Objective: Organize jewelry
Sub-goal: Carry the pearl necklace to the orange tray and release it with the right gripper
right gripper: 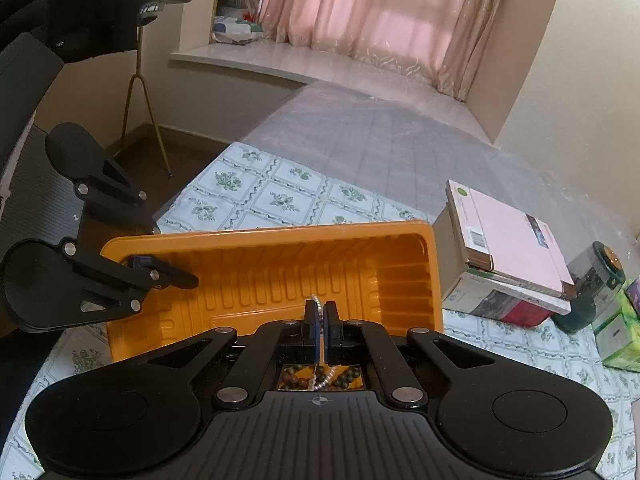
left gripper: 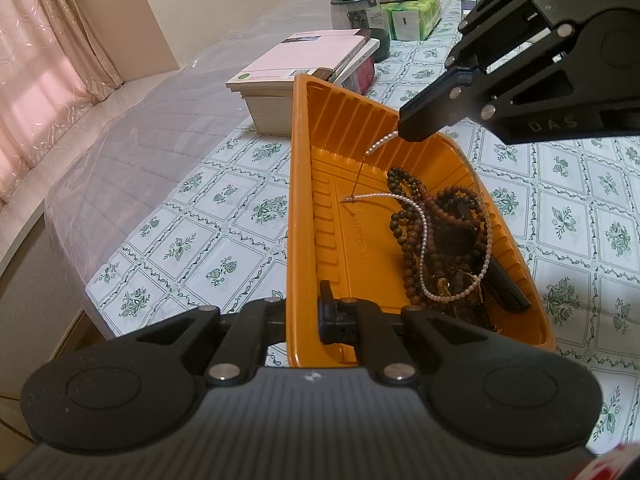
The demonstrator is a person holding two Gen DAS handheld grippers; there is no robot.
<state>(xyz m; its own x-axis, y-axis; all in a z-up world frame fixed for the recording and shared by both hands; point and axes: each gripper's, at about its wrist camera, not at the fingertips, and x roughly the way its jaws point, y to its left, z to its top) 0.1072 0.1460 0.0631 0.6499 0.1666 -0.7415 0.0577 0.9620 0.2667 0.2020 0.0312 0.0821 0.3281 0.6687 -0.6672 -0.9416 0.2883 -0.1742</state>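
An orange plastic tray (left gripper: 308, 240) lies on the patterned tablecloth; it also shows in the right wrist view (right gripper: 280, 272). My left gripper (left gripper: 304, 316) is shut on the tray's near-left wall, one finger inside and one outside. In the tray lie dark brown bead strings (left gripper: 448, 232) and a white pearl necklace (left gripper: 420, 220). My right gripper (left gripper: 408, 132) is shut on one end of the pearl necklace and holds it above the tray, the strand hanging down to the pile. In the right wrist view the pearls (right gripper: 318, 304) stick out between the shut fingers (right gripper: 320, 320).
A stack of books and boxes (left gripper: 304, 64) stands just behind the tray. A dark jar (left gripper: 356, 12), tissue packs (left gripper: 412, 12) and a brown box stand further back. The table's left edge (left gripper: 100, 292) drops to the floor; a plastic-covered mattress lies beyond.
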